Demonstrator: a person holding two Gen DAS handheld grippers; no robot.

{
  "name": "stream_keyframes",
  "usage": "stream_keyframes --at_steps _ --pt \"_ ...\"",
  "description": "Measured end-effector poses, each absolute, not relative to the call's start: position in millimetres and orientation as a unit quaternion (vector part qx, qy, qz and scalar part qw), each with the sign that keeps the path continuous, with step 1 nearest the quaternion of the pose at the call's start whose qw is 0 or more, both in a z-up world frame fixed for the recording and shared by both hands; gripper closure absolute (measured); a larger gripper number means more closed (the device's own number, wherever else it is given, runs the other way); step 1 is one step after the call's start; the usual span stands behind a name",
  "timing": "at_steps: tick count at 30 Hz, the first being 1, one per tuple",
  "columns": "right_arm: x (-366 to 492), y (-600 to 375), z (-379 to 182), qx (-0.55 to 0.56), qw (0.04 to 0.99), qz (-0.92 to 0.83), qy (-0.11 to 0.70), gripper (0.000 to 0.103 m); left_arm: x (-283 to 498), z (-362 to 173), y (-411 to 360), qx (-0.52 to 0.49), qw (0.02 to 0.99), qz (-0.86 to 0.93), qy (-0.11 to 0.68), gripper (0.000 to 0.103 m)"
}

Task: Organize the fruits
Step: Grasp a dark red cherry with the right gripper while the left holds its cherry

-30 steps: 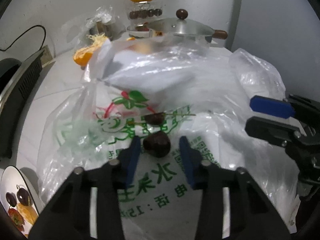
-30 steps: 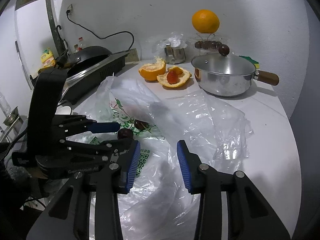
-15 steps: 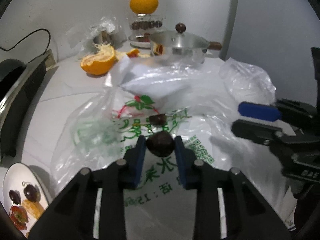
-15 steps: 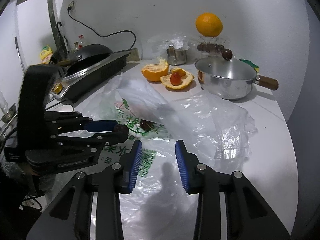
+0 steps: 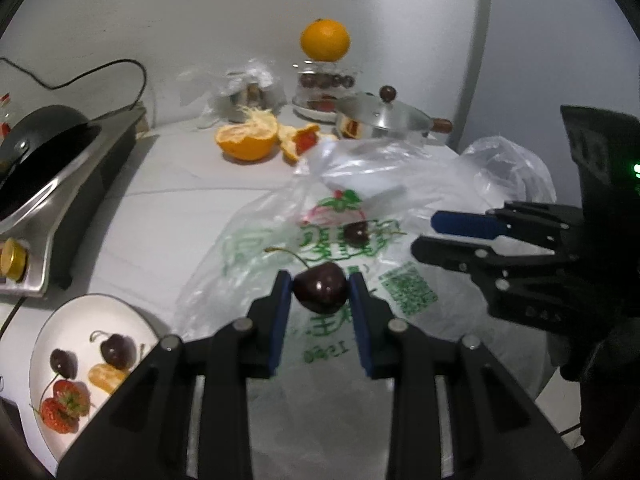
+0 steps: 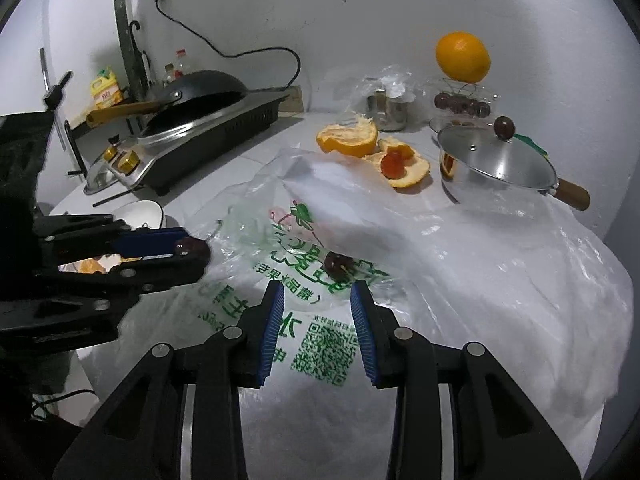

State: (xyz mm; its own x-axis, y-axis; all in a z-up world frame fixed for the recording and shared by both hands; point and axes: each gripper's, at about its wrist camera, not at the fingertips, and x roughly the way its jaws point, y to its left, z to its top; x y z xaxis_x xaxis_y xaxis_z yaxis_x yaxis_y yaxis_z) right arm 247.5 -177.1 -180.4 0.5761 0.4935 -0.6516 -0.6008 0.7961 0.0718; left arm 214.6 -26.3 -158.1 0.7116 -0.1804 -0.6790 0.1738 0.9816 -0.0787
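Note:
My left gripper (image 5: 319, 294) is shut on a dark cherry (image 5: 320, 292) with its stem up, held above the printed plastic bag (image 5: 360, 292). It also shows in the right wrist view (image 6: 192, 250). A second cherry (image 5: 357, 233) lies on the bag, also seen in the right wrist view (image 6: 337, 265). My right gripper (image 6: 318, 312) is open and empty, just short of that cherry; it also shows in the left wrist view (image 5: 436, 234). A white plate (image 5: 44, 332) at lower left holds two cherries, strawberries and an orange segment.
A black hot plate with a pan (image 5: 44, 160) stands at left. A cut orange and peel (image 5: 248, 140), a steel pot with lid (image 5: 384, 122), and a rack of cherries topped by an orange (image 5: 325, 40) stand at the back wall.
My left gripper closed on the cherry, lifted it off the bag and drew back toward the plate. My right gripper shifted toward the second cherry.

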Motion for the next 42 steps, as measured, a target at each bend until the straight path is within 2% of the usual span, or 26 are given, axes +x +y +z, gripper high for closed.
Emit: stream_keyframes --at_steps 12,33,34,36,42 --pt "278 -155 -196 -0.105 0.879 0.288 0.366 0.066 222 -160 5 -0.03 0.93 -0.082 0.357 0.073" --pt "311 -126 -223 -0.151 0.867 0.251 0.402 0.066 226 -168 16 -0.044 0.928 -0.091 0.359 0.073" --pt "311 -125 -224 -0.157 0.867 0.251 0.401 0.067 225 -168 15 -0.043 0.928 -0.091 0.358 0.073" --pt "308 -122 -222 -0.169 0.87 0.244 0.394 0.075 223 -166 15 -0.043 0.929 -0.093 0.355 0.073" --pt "291 -121 -210 -0.175 0.873 0.254 0.377 0.075 211 -161 14 -0.041 0.931 -0.095 0.35 0.073"
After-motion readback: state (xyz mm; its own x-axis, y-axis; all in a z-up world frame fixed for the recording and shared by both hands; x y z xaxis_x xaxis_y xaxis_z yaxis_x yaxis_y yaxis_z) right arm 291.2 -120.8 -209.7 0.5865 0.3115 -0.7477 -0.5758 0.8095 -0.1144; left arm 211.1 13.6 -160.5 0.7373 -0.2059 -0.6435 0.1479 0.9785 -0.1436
